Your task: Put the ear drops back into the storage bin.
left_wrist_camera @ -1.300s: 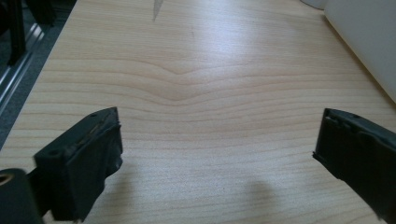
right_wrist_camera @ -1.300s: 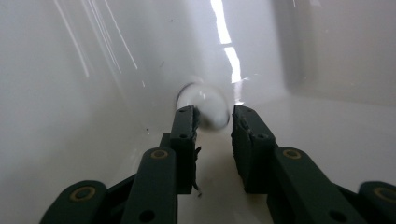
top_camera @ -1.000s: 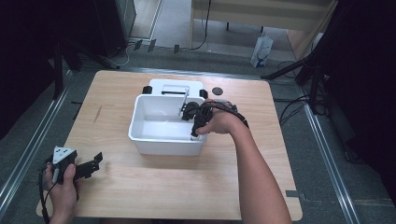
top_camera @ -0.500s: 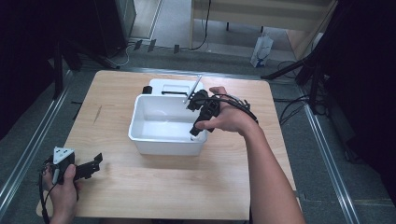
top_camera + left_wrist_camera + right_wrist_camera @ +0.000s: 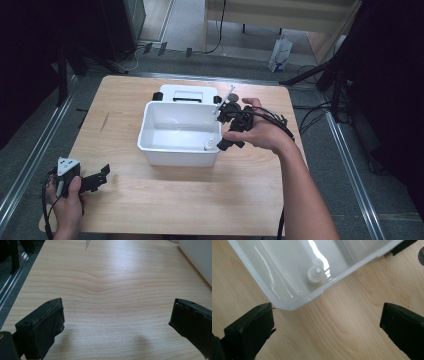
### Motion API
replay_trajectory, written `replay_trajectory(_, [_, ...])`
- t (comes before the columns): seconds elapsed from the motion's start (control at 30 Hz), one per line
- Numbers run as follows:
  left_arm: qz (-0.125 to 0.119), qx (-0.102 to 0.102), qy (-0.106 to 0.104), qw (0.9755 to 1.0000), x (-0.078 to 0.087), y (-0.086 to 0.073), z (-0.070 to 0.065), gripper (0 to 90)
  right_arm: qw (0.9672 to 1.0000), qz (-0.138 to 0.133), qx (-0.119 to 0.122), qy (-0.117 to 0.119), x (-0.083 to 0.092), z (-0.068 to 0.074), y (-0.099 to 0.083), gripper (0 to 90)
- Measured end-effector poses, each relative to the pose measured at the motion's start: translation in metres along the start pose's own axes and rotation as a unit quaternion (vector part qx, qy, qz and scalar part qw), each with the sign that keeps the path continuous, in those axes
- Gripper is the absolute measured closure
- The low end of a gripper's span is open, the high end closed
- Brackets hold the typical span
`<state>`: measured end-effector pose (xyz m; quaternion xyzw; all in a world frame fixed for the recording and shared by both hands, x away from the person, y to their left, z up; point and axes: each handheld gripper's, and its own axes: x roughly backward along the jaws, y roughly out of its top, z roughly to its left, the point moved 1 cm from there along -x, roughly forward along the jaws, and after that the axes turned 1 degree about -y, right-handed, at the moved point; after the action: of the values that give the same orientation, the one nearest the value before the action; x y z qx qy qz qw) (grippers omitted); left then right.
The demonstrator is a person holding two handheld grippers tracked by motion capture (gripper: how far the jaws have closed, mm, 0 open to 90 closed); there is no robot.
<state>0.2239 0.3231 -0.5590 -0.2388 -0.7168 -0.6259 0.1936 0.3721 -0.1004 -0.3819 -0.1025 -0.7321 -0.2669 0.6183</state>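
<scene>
Cap (image 5: 316,275) inside white tub (image 5: 150,145), near corner.

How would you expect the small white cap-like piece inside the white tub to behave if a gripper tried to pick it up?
The small white piece looks like hard moulded plastic, so probably stiff and very light. Its round stepped shape suggests it may roll or skid on the glossy floor of the white tub. It sits near the tub's corner wall, likely crowding the jaws.

Wooden table (image 5: 165,200), white tub (image 5: 180,152), lid (image 5: 187,93)
</scene>
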Motion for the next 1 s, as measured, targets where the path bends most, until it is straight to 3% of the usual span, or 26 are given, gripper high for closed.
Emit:
replay_trajectory(0.67, [0.002, -0.001, -0.001, 1.0000, 0.000, 0.000, 0.000, 0.2, 0.9982, -0.004, -0.056, -0.022, -0.010, -0.013, -0.071, 0.0])
replay_trajectory(1.0, [0.001, -0.002, 0.000, 1.0000, 0.000, 0.000, 0.000, 0.2, 0.9942, -0.018, -0.094, -0.049, -0.019, -0.020, -0.112, 0.0])
